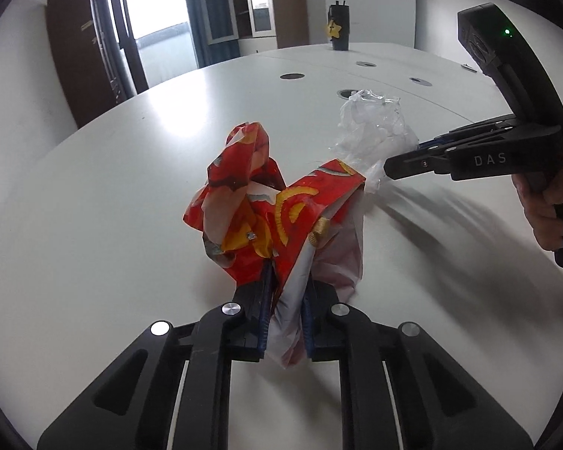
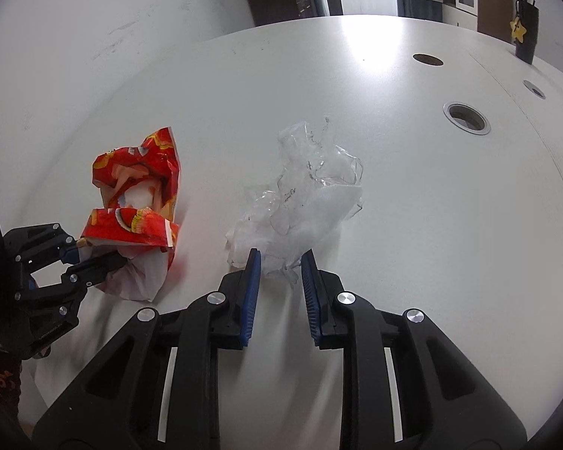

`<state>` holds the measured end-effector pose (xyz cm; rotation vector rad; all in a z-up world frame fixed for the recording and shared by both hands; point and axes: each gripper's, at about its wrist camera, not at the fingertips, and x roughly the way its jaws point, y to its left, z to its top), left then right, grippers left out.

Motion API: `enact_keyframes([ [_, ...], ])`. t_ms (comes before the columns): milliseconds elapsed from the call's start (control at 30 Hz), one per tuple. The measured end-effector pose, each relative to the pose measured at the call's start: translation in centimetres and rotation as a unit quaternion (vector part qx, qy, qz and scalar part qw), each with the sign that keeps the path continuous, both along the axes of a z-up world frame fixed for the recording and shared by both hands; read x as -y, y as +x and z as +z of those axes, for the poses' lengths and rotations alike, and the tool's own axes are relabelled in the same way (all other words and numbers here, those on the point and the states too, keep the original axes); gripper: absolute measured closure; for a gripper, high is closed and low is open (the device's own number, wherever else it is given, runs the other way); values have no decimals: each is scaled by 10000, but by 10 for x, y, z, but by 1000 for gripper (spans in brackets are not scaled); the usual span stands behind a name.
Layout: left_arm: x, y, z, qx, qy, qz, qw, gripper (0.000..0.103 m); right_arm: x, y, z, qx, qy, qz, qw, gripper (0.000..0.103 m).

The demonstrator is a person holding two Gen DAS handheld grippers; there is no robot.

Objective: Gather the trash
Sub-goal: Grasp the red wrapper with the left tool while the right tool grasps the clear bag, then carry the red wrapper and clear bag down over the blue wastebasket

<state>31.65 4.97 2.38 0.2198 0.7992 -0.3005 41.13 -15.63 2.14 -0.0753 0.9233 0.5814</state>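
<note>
A crumpled red and yellow snack bag (image 1: 266,210) lies on the white table (image 1: 112,195). My left gripper (image 1: 286,292) is shut on the bag's lower end; it also shows in the right wrist view (image 2: 94,258) holding the bag (image 2: 139,187). A crumpled clear plastic wrapper (image 2: 304,202) lies to the right of the bag; it shows in the left wrist view too (image 1: 371,131). My right gripper (image 2: 280,262) is open, its blue pads on either side of the wrapper's near edge, and it enters the left wrist view from the right (image 1: 401,157).
A black cup with a yellow star tag (image 1: 339,30) stands at the table's far end, also in the right wrist view (image 2: 525,33). Round cable holes (image 2: 467,118) dot the table. A dark wardrobe (image 1: 82,56) and a doorway stand beyond.
</note>
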Motion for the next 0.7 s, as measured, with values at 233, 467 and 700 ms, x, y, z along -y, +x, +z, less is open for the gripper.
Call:
enact_keyframes([
  [233,0,-15,4,-96,-151,288,9994,93,6,-22,4,100,-63,5,9999,88],
  [467,-1,-67,36,482,-223,896,9946,94,20,-68,20,524,-16,-35,9986,89],
  [700,-4,-124,52,552,-784,1074,9896,94,27,-127,34,887,30,43,9960,89],
])
